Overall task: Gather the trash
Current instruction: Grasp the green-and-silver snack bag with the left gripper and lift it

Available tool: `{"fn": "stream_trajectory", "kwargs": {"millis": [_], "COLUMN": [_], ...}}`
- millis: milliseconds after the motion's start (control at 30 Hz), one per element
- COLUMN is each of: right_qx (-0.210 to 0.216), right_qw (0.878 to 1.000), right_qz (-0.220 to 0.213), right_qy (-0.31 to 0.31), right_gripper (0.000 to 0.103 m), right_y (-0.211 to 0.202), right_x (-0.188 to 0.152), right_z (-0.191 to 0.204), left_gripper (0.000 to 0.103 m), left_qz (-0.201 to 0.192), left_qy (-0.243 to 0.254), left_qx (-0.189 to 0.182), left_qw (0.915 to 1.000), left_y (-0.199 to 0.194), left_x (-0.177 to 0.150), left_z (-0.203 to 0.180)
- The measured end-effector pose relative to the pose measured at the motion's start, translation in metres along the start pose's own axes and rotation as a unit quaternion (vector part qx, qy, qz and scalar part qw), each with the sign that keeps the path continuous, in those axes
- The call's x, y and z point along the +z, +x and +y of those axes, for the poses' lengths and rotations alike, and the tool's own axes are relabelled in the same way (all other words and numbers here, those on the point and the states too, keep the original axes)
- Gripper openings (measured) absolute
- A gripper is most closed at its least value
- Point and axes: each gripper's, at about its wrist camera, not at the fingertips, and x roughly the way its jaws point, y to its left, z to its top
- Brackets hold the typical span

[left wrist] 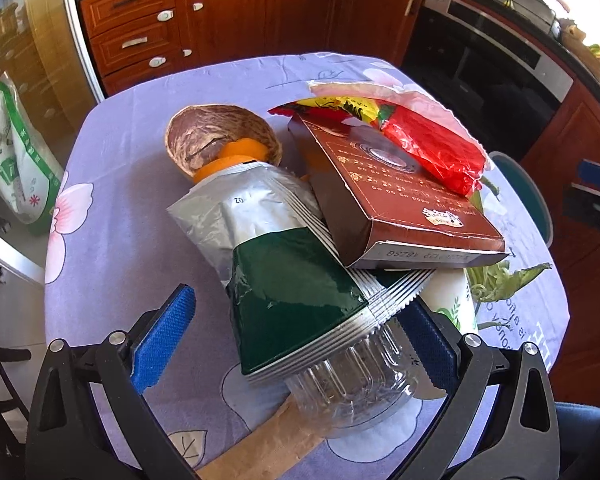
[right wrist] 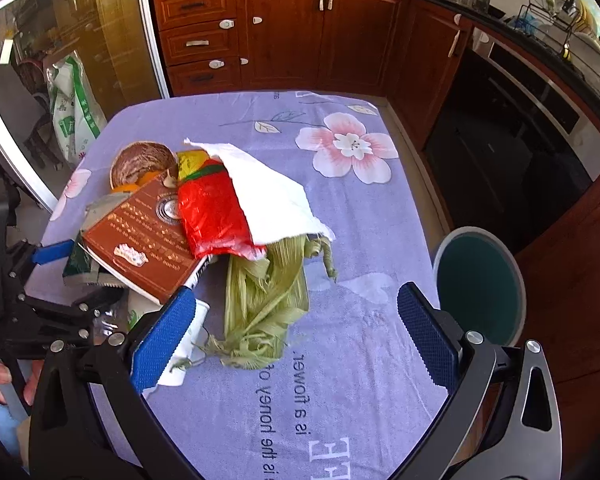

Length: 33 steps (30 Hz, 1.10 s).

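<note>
A heap of trash lies on the purple flowered tablecloth (left wrist: 112,240). My left gripper (left wrist: 300,336) is open, its blue pads on either side of a clear plastic bottle (left wrist: 352,384) under a green and silver foil pouch (left wrist: 284,264). On top lie a brown carton (left wrist: 400,196), a red wrapper (left wrist: 432,148) and a white tissue. A coconut shell (left wrist: 216,136) holds orange peel. My right gripper (right wrist: 296,332) is open above green corn husks (right wrist: 264,304), next to a white paper cup (right wrist: 188,340). The carton (right wrist: 148,240), red wrapper (right wrist: 212,216) and tissue (right wrist: 272,196) show there too.
A round teal bin (right wrist: 480,284) stands on the floor by the table's right edge; it also shows in the left wrist view (left wrist: 524,192). Brown kitchen cabinets (right wrist: 284,36) and a black oven (right wrist: 512,128) stand behind. A glass door (right wrist: 60,80) is at the left.
</note>
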Motion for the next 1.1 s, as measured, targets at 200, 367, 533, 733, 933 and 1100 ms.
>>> {"fn": "stream_trajectory", "kwargs": {"millis": [200, 367, 533, 733, 933, 1100], "right_qx": [0.036, 0.081, 0.098, 0.104, 0.123, 0.126], "right_qw": [0.999, 0.996, 0.994, 0.994, 0.992, 0.991], "right_qz": [-0.005, 0.023, 0.046, 0.016, -0.010, -0.008], "right_qy": [-0.003, -0.012, -0.003, -0.005, -0.040, -0.052], "right_gripper": [0.097, 0.097, 0.097, 0.097, 0.097, 0.097], "right_y": [0.029, 0.070, 0.101, 0.074, 0.041, 0.027], "right_x": [0.044, 0.065, 0.073, 0.071, 0.063, 0.050], "right_z": [0.004, 0.020, 0.027, 0.028, 0.045, 0.051], "left_gripper": [0.075, 0.059, 0.044, 0.016, 0.015, 0.014], "left_qz": [0.003, -0.009, -0.015, -0.021, -0.032, -0.039], "left_qy": [0.010, 0.029, 0.031, 0.004, -0.006, 0.008], "left_qx": [-0.012, -0.006, -0.007, -0.024, -0.025, -0.020], "left_qw": [0.9999, 0.9995, 0.9994, 0.9995, 0.9992, 0.9990], "left_y": [-0.002, -0.007, -0.018, -0.035, -0.053, -0.065], "left_x": [0.006, 0.003, -0.002, -0.010, -0.016, -0.026], "left_z": [0.000, -0.004, -0.001, 0.013, 0.016, 0.014]}}
